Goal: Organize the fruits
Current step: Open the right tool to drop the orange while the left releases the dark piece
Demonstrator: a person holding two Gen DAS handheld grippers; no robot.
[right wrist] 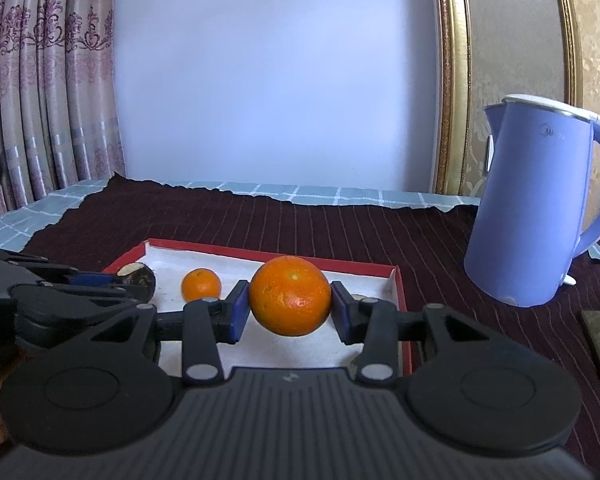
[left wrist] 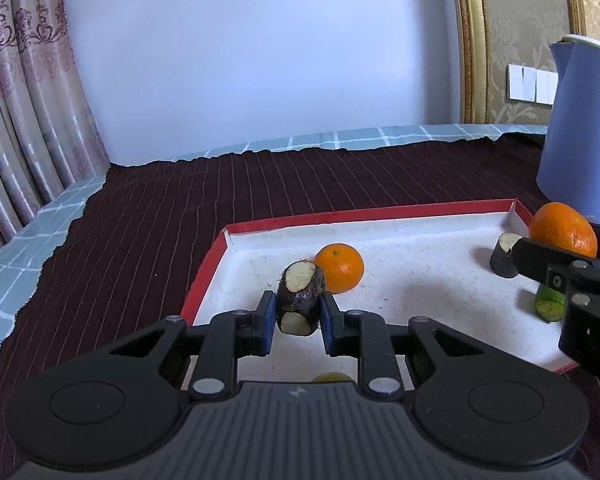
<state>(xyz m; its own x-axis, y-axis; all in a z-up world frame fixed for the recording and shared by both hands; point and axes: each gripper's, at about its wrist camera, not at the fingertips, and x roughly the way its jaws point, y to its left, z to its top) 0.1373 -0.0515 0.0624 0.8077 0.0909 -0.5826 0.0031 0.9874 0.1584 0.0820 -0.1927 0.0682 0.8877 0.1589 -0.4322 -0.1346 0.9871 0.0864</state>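
While the large orange [right wrist: 290,295] hangs clamped in the right gripper [right wrist: 290,306] above the tray [right wrist: 400,292], its roundness risks slipping; at nine o'clock, the left gripper [left wrist: 298,312] pinches a dark cut fruit [left wrist: 300,298].

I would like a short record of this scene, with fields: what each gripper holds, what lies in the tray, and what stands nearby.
left gripper: shut on a dark cut sugarcane piece
right gripper: shut on a large orange
tray: red rim, white floor, on a dark striped cloth
in tray: small orange, second sugarcane piece, a green fruit partly hidden
nearby: blue kettle, right of the tray
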